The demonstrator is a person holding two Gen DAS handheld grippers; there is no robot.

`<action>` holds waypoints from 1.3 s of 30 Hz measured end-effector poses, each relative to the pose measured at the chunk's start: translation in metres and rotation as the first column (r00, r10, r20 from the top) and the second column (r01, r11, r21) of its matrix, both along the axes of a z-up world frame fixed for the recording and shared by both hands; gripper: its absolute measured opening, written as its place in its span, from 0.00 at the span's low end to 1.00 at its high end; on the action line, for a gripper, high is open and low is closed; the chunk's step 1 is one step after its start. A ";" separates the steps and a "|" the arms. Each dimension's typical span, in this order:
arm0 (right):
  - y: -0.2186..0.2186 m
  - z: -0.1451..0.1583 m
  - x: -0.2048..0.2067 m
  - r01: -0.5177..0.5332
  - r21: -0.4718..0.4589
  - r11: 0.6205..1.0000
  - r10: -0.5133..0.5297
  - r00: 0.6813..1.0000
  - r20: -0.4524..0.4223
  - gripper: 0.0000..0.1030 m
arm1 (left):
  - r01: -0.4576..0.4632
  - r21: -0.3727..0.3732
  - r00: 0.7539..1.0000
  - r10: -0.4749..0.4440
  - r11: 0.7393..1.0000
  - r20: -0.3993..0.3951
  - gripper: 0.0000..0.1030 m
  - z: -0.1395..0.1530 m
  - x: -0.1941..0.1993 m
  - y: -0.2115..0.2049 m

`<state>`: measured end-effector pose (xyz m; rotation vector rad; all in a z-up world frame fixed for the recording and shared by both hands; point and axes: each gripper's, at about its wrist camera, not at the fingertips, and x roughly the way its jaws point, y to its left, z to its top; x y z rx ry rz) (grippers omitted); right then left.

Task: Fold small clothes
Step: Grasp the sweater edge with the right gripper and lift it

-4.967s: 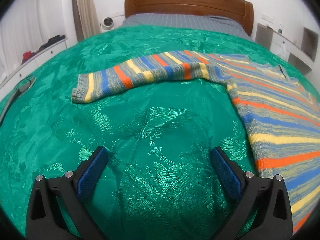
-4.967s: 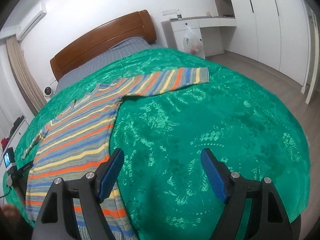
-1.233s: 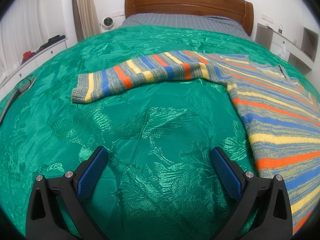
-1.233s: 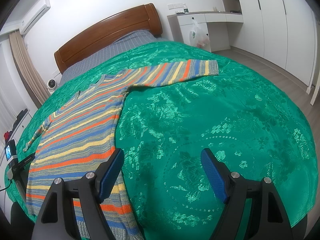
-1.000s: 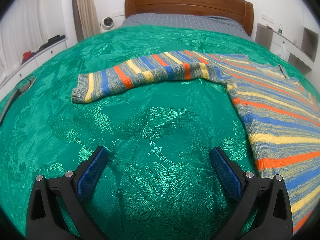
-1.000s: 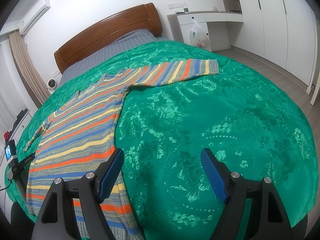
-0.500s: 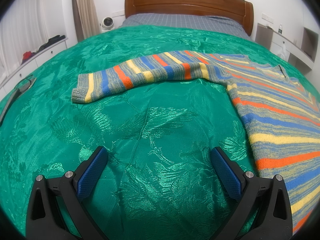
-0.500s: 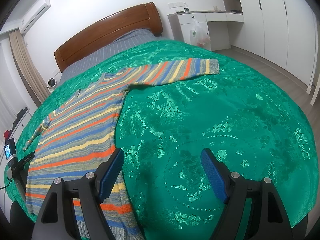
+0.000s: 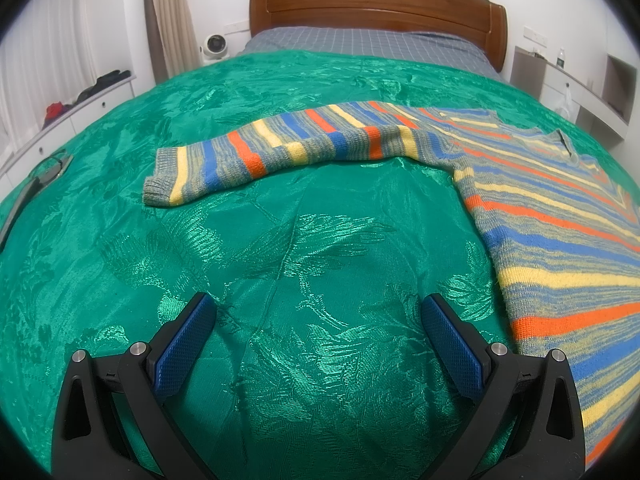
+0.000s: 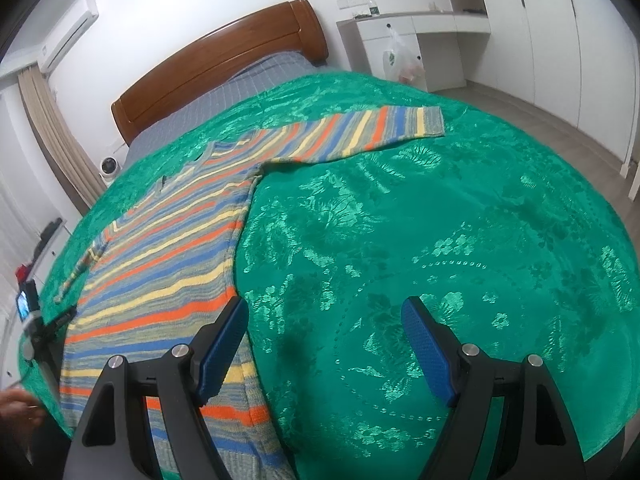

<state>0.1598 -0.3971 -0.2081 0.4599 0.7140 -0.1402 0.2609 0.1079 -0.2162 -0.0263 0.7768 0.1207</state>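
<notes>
the striped sweater (image 9: pixel 560 216) lay flat on the green bedspread (image 9: pixel 304 264), its body running from the hem near me up toward the wooden headboard (image 9: pixel 376 4), with both sleeves stretched out sideways across the bed, so its widest line ran left to right. from the left wrist view i saw the left sleeve (image 9: pixel 280 148) reach out ahead of and above my left gripper (image 9: pixel 318 316), its cuff (image 9: pixel 164 180) off to the upper left and well apart from the jaws, while the sweater's side edge sat just beside the right-hand finger. from the right wrist view the right sleeve (image 10: pixel 360 132) pointed away to the upper right, its cuff (image 10: pixel 432 120) well apart from my right gripper (image 10: pixel 326 320), and the body's edge ran right past the left-hand finger. both pairs of jaws stood spread wide with only bedspread between them, gripping nothing. i judged each sleeve to be the nearer one for the hand on its own side, and the first fold to turn on carrying a cuff inward across the body; each hand would have to go forward and outward to reach its cuff
</notes>
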 end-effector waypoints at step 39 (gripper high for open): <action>-0.207 0.035 0.198 0.018 0.361 0.932 0.003 0.998 -0.059 0.03 | 0.085 -0.026 0.975 -0.088 0.996 -0.205 1.00 0.011 -0.001 -0.002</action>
